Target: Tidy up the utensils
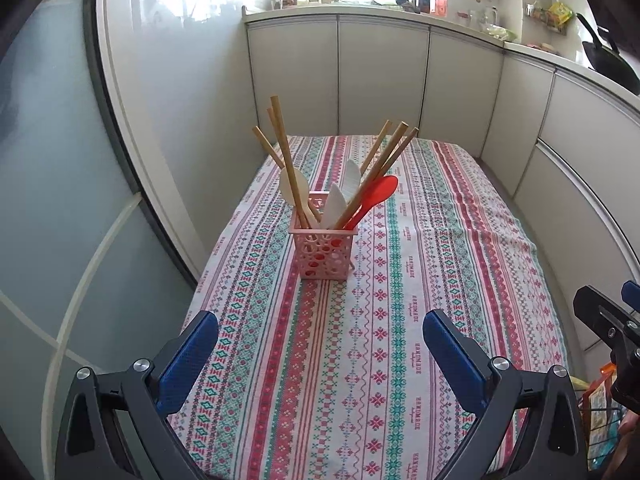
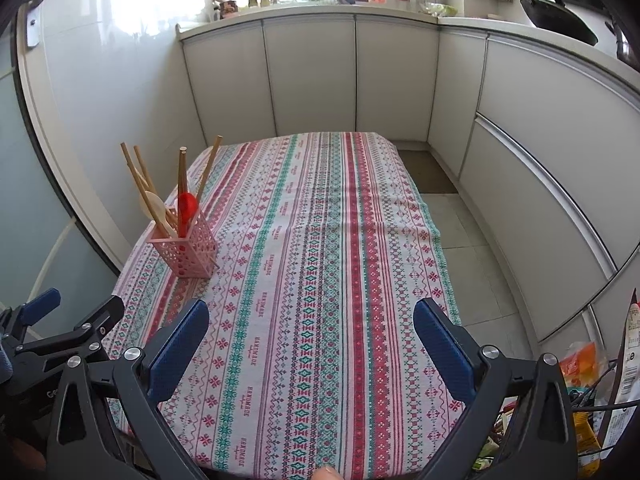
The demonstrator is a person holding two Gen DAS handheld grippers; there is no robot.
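- Hovering over the near end of the table, the left gripper (image 1: 320, 344) has its two blue-padded fingers (image 1: 188, 360) spread wide apart with nothing between them; it points straight down the patterned tablecloth (image 1: 400, 320) toward the pink basket (image 1: 324, 254).
- Pink basket: it stands upright on the tablecloth, well ahead of the left gripper and apart from it, on the cloth's left half as the right wrist view shows (image 2: 186, 248).
- Inside the basket, wooden chopsticks (image 1: 286, 156) fan out in two bunches, one leaning left and one leaning right; a red spoon (image 1: 376, 196) leans to the right, and white spoons (image 1: 336, 200) stand between the bunches.
- The right gripper (image 2: 310, 342) also hangs above the near end of the cloth, to the right of the basket and nearer than it, level with the left gripper and aimed the same way; its blue fingers (image 2: 440, 348) are likewise spread wide and grip nothing.
- From the left wrist view only the black frame and a blue tip of the right gripper show at the right edge, well right of the basket.
- Beyond the basket, pale cabinets (image 1: 380, 80) wrap around the far end of the table.
- Far right of the basket, near the right gripper, a wire rack of packets (image 2: 584, 400) sits beside the table.
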